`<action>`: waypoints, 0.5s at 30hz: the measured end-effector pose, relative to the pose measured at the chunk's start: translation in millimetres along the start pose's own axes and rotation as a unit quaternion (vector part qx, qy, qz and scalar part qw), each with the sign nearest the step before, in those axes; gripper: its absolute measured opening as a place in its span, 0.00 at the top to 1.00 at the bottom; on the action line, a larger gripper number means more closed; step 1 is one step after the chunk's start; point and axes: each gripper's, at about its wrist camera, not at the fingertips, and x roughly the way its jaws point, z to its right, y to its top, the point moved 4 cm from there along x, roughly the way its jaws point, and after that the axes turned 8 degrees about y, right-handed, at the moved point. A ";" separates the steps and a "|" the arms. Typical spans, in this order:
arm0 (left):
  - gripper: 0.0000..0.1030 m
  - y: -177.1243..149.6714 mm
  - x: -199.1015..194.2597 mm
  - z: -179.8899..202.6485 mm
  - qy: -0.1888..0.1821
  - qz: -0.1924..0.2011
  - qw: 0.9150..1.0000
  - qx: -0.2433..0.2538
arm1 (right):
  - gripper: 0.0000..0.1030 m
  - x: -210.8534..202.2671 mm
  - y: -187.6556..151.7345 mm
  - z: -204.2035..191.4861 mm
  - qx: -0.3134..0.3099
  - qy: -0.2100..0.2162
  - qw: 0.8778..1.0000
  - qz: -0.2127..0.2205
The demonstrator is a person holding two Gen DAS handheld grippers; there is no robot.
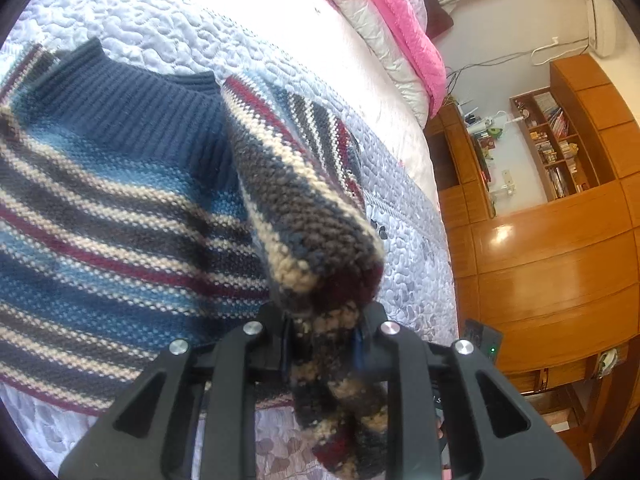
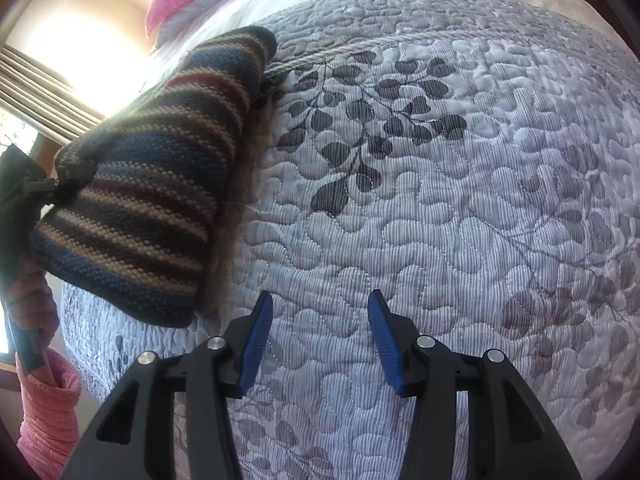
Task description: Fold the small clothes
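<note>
A sleeve of the striped knitted wool sweater [image 1: 120,200] is pinched by the left claw [image 1: 324,344] and lifted off the quilted bed [image 2: 440,220]. The right claw [image 2: 320,340] is spread, empty. Next, the sleeve should probably be laid across the sweater's body.

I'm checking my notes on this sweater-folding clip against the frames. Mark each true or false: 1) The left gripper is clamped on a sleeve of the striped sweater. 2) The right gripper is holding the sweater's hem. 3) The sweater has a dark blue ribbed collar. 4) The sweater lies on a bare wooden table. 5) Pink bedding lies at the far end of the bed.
1) True: the left gripper is shut on the sleeve of the striped sweater.
2) False: the right gripper is open and holds nothing, over the quilt.
3) True: the ribbed collar is dark blue.
4) False: it lies on the quilted bedspread.
5) True: pink bedding lies there.
</note>
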 end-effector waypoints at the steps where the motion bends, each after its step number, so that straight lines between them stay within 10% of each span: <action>1: 0.80 2.2 -10.6 -6.0 0.005 0.006 1.000 0.002 | 0.52 -0.1 0.7 -2.4 -0.003 0.001 1.000 0.000; 15: 0.80 29.1 -133.0 -125.8 0.099 0.045 0.994 -0.021 | 0.50 28.6 9.3 -68.1 -0.057 0.023 0.998 -0.017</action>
